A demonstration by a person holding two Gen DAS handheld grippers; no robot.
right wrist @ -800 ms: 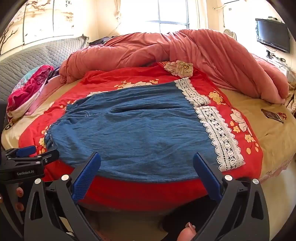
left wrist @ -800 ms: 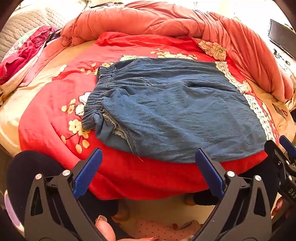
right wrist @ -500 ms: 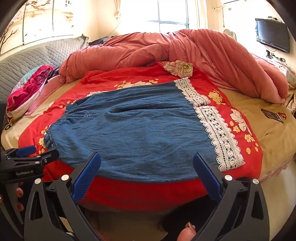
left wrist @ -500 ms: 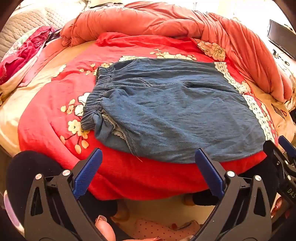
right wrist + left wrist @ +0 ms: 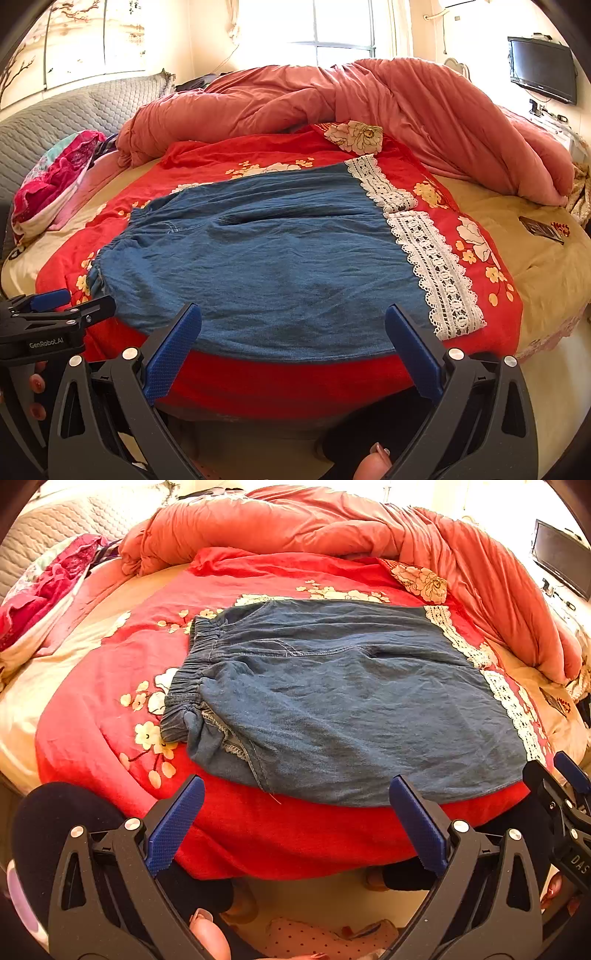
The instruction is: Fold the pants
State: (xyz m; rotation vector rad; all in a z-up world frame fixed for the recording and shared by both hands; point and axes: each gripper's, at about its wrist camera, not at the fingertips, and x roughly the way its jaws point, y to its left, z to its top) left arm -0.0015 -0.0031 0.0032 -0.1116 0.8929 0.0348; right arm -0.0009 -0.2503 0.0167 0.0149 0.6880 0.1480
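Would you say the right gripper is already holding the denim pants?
No. The right gripper has its jaws wide open and empty, short of the pants lying flat on the red cover.

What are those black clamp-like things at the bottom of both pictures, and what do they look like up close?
They are two handheld grippers. The left gripper and right gripper match: black plastic frames with triangular cut-outs and silver rivets, each ending in two fingers faced with textured blue pads. The left one, seen from the side, bears white lettering "GenRobot.AI". Painted fingernails show on the hands.

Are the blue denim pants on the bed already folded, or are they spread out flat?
Partly folded: the denim pants lie flat as one wide panel, and near the elastic waistband an inside seam is turned over. How many layers cannot be told.
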